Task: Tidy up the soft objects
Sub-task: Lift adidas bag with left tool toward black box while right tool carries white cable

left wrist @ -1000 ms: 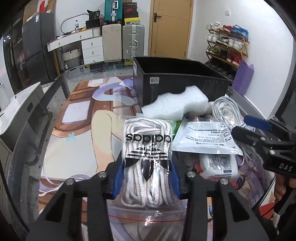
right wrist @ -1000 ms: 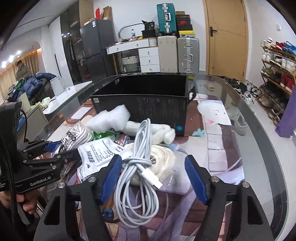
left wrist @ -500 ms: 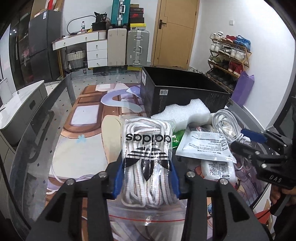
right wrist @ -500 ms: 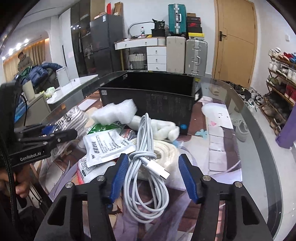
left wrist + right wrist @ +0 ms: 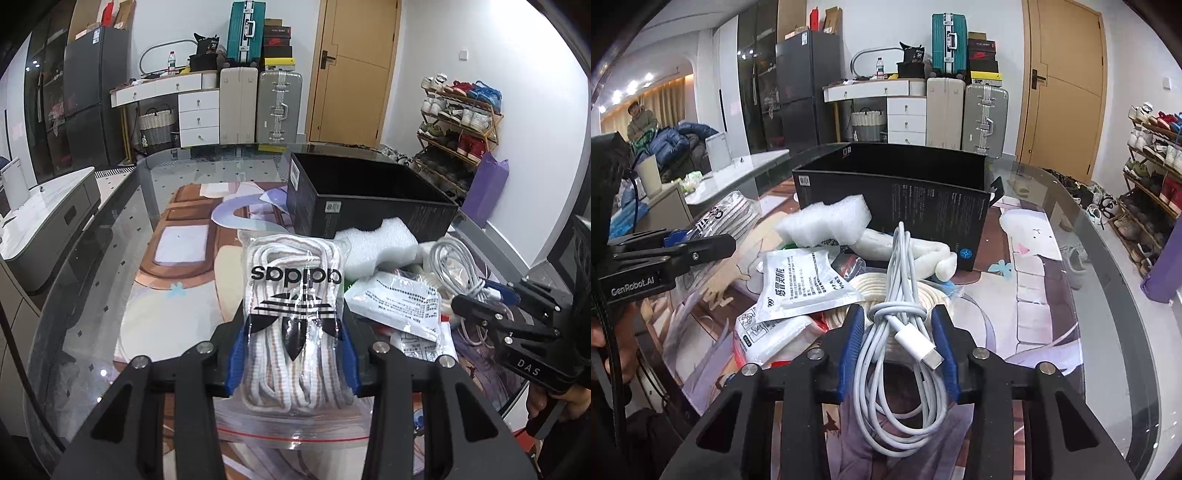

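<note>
My left gripper [image 5: 291, 354] is shut on a clear Adidas bag of white shoelaces [image 5: 293, 306], held lifted above the table. My right gripper [image 5: 899, 339] is shut on a coiled white charging cable [image 5: 897, 332], also lifted. An open black box [image 5: 365, 199] stands behind the pile; it also shows in the right wrist view [image 5: 897, 199]. White foam [image 5: 827, 221], a white medicine sachet [image 5: 801, 284] and a cream coil of rope [image 5: 923, 299] lie in front of the box.
The glass table [image 5: 96, 295] carries a printed mat [image 5: 184, 269]. A zip bag with a red seal [image 5: 291, 432] lies under the left gripper. The table's curved edge [image 5: 1119, 314] runs along the right. Suitcases, a shoe rack and a door stand behind.
My right gripper has closed on the white cable and lifted it. My left gripper has raised the shoelace bag higher, so the box now looks lower in both views.
</note>
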### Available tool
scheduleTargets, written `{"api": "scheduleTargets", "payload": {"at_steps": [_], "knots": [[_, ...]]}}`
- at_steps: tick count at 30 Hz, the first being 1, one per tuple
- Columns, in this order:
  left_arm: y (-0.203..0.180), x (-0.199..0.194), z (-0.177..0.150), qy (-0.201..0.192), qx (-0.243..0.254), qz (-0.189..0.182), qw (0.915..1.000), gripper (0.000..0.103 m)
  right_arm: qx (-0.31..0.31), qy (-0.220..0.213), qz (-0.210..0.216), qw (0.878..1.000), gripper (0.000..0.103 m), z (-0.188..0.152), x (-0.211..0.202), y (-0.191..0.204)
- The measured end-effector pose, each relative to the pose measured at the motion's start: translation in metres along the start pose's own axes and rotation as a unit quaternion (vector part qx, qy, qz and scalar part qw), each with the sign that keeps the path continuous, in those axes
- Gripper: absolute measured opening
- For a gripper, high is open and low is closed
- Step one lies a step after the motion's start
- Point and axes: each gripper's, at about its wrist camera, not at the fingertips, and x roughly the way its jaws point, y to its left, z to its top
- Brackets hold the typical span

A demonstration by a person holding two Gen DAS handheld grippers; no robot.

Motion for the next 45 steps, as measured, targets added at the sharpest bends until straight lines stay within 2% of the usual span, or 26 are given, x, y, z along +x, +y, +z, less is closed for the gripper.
{"api": "scheduleTargets", "payload": {"at_steps": [4, 5, 19, 28, 45], "knots": [[0.002, -0.007, 0.002, -0.01, -0.003, 0.003, 0.9999, 0.041, 0.009, -0.013, 0.003, 1.0, 0.035, 0.001, -0.008, -0.001], [0.002, -0.009, 0.003, -0.012, -0.003, 0.002, 0.9999, 0.041, 0.009, -0.016, 0.004, 1.0, 0.029, 0.001, -0.011, -0.001], [-0.01, -0.024, 0.012, -0.031, 0.004, -0.005, 0.9995, 0.041, 0.018, -0.054, 0.016, 0.998, 0.029, 0.004, -0.044, -0.001], [-0.015, -0.026, 0.032, -0.039, 0.015, -0.015, 0.999, 0.041, 0.027, -0.068, 0.026, 0.997, 0.029, 0.027, -0.063, -0.003], [-0.033, 0.0, 0.077, -0.027, 0.035, -0.046, 0.9979, 0.041, 0.059, -0.06, 0.033, 0.996, 0.029, 0.075, -0.052, -0.028]]}}
